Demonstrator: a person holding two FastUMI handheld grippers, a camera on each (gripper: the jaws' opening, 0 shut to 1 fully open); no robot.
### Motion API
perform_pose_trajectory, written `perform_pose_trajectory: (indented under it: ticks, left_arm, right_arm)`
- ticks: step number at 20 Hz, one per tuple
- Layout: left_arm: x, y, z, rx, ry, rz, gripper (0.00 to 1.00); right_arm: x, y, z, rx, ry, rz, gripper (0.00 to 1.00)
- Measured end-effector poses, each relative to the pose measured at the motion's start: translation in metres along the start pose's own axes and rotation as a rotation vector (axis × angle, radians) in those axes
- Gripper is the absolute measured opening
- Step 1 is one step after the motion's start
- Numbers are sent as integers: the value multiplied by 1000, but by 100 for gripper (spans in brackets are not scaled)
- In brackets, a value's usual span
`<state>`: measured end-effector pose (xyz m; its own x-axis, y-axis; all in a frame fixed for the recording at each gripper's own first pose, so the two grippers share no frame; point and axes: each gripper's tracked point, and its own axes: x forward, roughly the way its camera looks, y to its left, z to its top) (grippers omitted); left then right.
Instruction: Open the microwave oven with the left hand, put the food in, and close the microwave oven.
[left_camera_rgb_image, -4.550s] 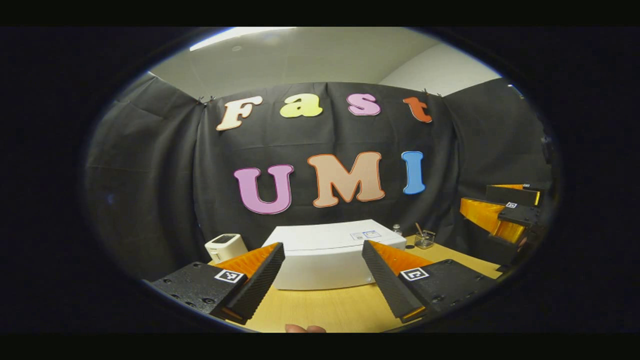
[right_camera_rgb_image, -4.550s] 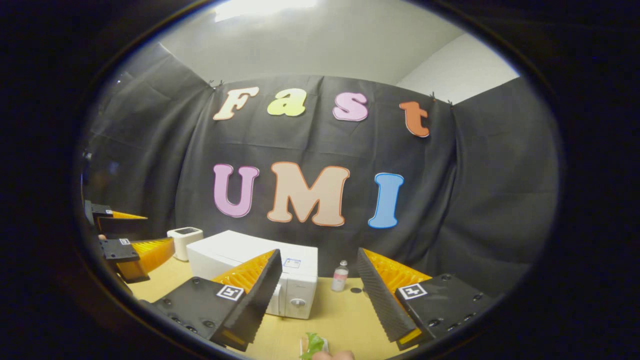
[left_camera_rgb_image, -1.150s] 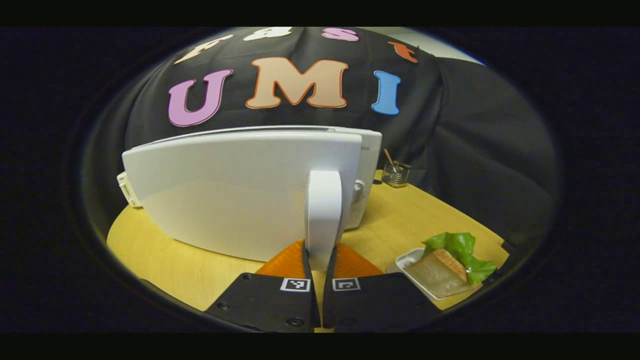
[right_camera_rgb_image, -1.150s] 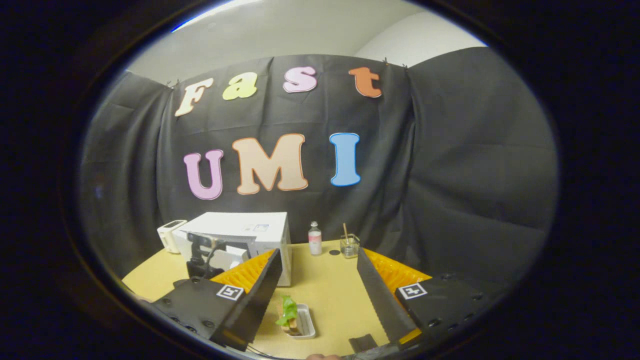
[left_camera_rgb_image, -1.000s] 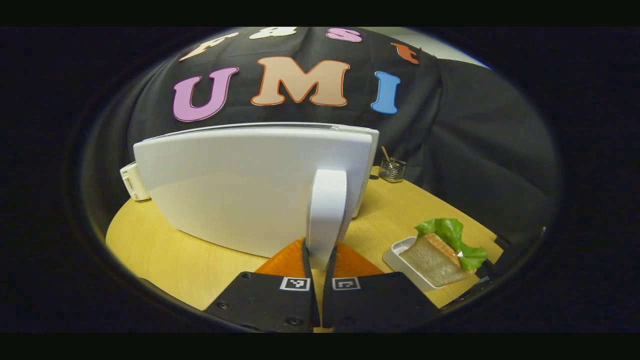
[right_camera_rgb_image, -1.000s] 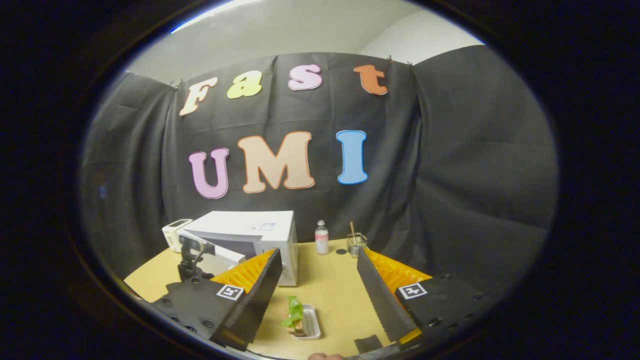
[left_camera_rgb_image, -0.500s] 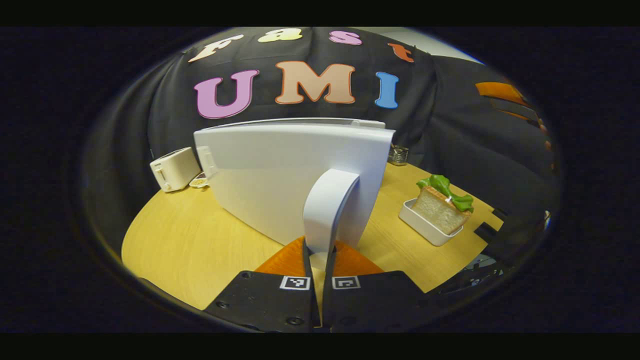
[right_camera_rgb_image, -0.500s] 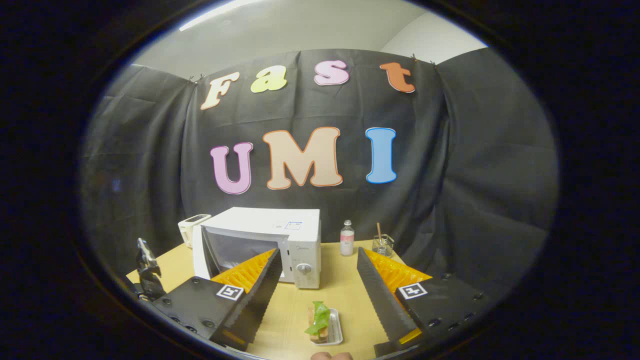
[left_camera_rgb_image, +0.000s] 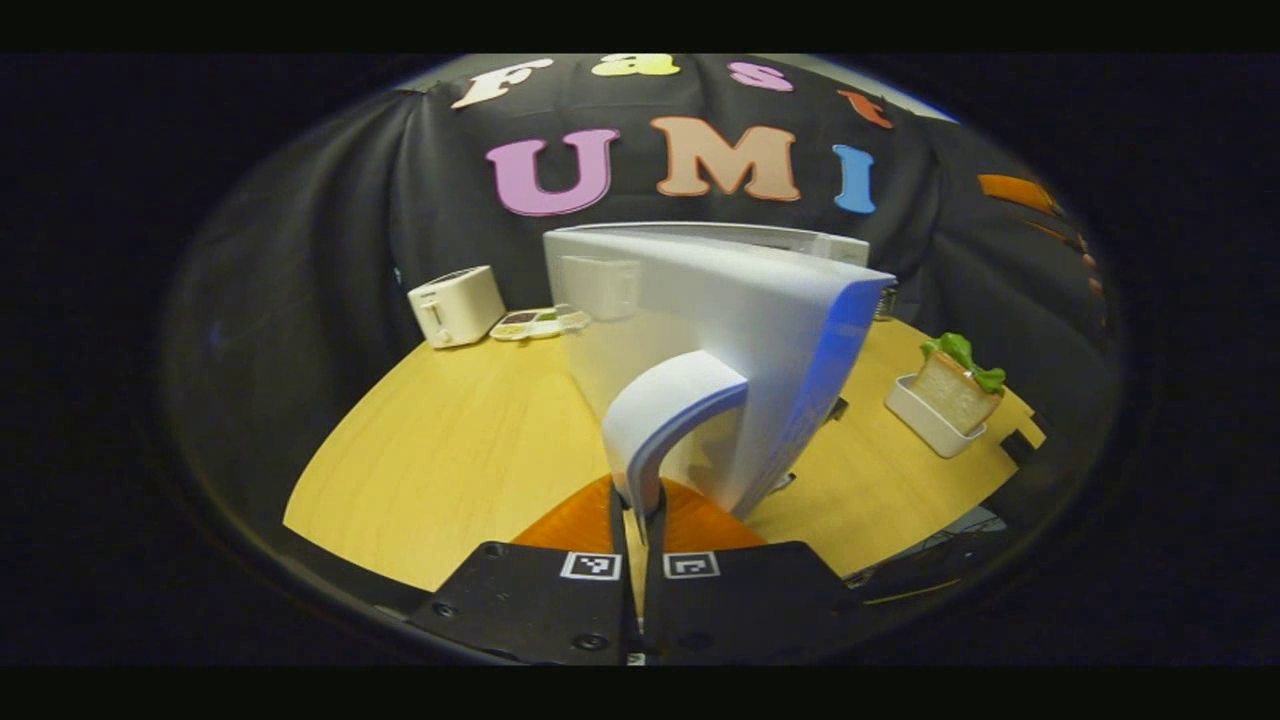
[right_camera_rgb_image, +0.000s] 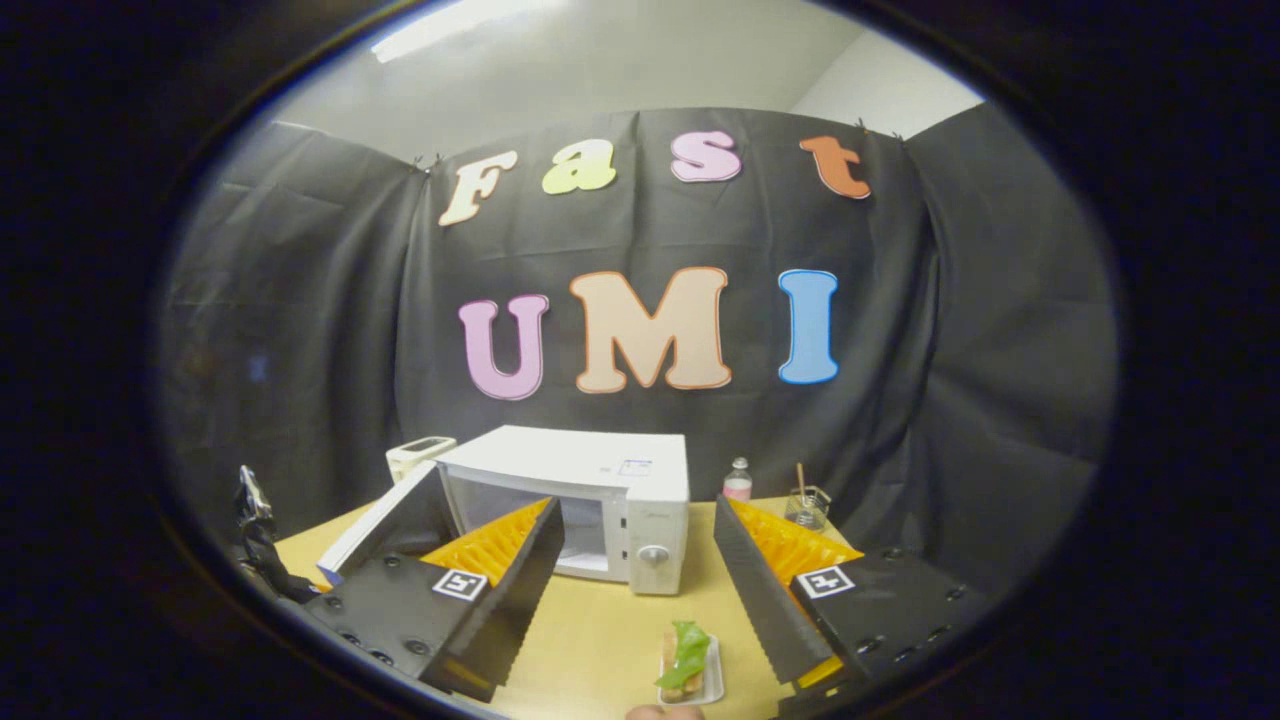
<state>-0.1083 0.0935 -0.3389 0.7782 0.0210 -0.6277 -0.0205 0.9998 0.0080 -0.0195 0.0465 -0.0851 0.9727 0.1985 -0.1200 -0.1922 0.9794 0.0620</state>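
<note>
In the left gripper view, a white toaster (left_camera_rgb_image: 455, 303) stands far left on the pale wood-grain tabletop (left_camera_rgb_image: 450, 450), with a shallow dish (left_camera_rgb_image: 535, 322) of something small just beside it. Toward the middle, the left gripper (left_camera_rgb_image: 640, 500) is clenched on the door handle (left_camera_rgb_image: 665, 410), a smooth, curved white bar, with both fingers pressed to its lower end. The glossy white microwave door (left_camera_rgb_image: 740, 330) stands swung well out from the microwave body (left_camera_rgb_image: 800, 240) behind it. To the right sits the food (left_camera_rgb_image: 955, 375), a thick slice of bread with a ruffled green lettuce leaf, propped in a small white rectangular tray (left_camera_rgb_image: 925, 420) near the tabletop's edge.

In the right gripper view, the open door (right_camera_rgb_image: 385, 525) slants out at the left of the boxy white microwave (right_camera_rgb_image: 600, 480), whose cavity looks bare, though it is partly hidden by a ridged finger. The right gripper (right_camera_rgb_image: 640, 575) hangs released above the tabletop, jaws spread wide and touching nothing. Low between its fingers lies the food (right_camera_rgb_image: 688, 650) in its tray, in front of the microwave and apart from it. Farther right stand a small clear bottle (right_camera_rgb_image: 738, 482) and a glass jar (right_camera_rgb_image: 805, 505) with a stick in it.
</note>
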Motion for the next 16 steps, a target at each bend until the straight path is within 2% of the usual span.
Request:
perform_pose_trajectory:
  ticks: [3,6,10,11,14,15,16]
  left_arm:
    - [-3,25,-5,-108,22,-3,1]
    - [-5,35,-8,-161,34,-25,2]
    - [-5,39,-8,-153,30,-45,9]
    - [-6,40,-7,-153,28,-45,7]
    - [-6,43,-7,-153,28,-47,10]
    - [-4,47,-8,-147,27,-44,24]
    - [-3,52,-11,-148,36,-33,22]
  right_arm:
    - [6,-4,-11,-7,32,-11,94]
    - [6,-9,-16,-27,48,-21,94]
    - [2,-14,-28,-61,76,-37,96]
    - [1,-15,-31,-66,83,-41,96]
    - [-5,-17,-44,-68,106,-48,94]
    - [-6,-19,-49,-68,117,-51,94]
    - [-8,-21,-56,-67,130,-55,94]
